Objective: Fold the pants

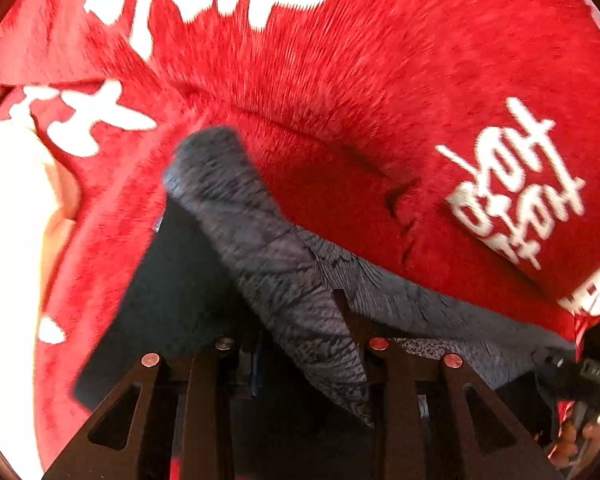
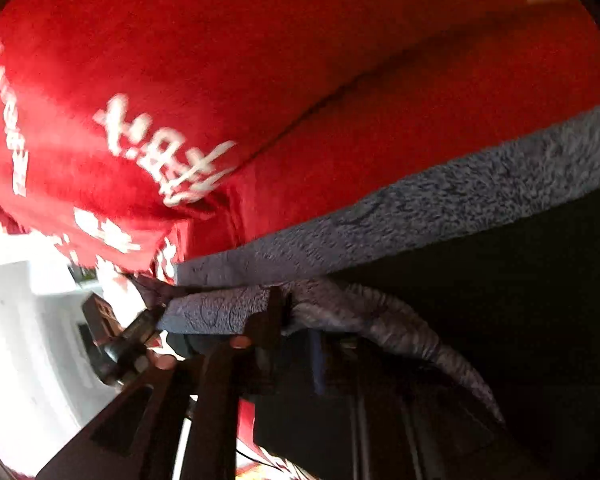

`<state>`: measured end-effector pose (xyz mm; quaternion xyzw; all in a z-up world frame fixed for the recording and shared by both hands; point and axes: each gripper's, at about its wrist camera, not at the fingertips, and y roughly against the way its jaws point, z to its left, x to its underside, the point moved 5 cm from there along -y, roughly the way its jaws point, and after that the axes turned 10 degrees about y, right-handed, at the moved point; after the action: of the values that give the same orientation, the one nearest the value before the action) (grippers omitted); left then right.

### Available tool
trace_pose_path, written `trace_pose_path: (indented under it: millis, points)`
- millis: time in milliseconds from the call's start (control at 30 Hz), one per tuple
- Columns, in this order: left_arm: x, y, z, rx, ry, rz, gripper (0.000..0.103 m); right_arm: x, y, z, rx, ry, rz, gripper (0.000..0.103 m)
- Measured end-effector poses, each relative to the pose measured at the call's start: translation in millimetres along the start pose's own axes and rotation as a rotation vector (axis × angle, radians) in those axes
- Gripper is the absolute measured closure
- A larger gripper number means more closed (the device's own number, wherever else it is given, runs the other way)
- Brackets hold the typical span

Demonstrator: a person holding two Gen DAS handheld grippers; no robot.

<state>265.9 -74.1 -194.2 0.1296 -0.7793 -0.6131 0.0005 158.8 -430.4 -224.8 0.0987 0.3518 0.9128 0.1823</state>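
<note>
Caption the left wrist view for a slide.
Left gripper carries dark fleece-lined pants over a red blanket with white lettering.

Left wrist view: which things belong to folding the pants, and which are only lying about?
For the job:
- pants, dark grey, partly lifted

Only lying about:
- red cover with white print, under the pants
- white object past the cover's edge, too blurred to name

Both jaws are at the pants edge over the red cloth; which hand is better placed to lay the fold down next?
Left, probably. The left gripper has a fold of the grey pants draped between its jaws, over the red blanket. The right gripper only meets a thin edge, and its view is blurred.
</note>
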Motion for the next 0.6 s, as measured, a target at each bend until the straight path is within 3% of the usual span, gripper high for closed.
trace_pose_path:
  millis: [33, 100, 200, 333, 433, 533, 600]
  points:
    - [2, 10, 1, -0.009, -0.014, -0.006, 0.059, 0, 8, 13, 0.027, 0.057, -0.007, 0.066]
    - [6, 34, 7, -0.065, -0.037, -0.052, 0.043, 5, 26, 42, 0.078, 0.183, -0.028, 0.064]
    - [9, 52, 15, -0.093, -0.048, -0.086, 0.042, 22, 29, 76, 0.048, 0.279, -0.019, 0.064]
    - [18, 37, 12, -0.162, -0.062, -0.082, 0.042, 31, -15, 106, 0.028, 0.370, 0.082, 0.064]
    - [17, 41, 9, -0.179, 0.009, -0.115, 0.042, 31, -53, 115, 0.068, 0.424, 0.163, 0.064]
    - [17, 69, 22, -0.170, 0.097, -0.179, 0.042, 26, -66, 112, 0.097, 0.461, 0.181, 0.064]
    - [17, 76, 24, -0.192, 0.085, -0.189, 0.042, 16, -66, 102, 0.126, 0.452, 0.162, 0.064]
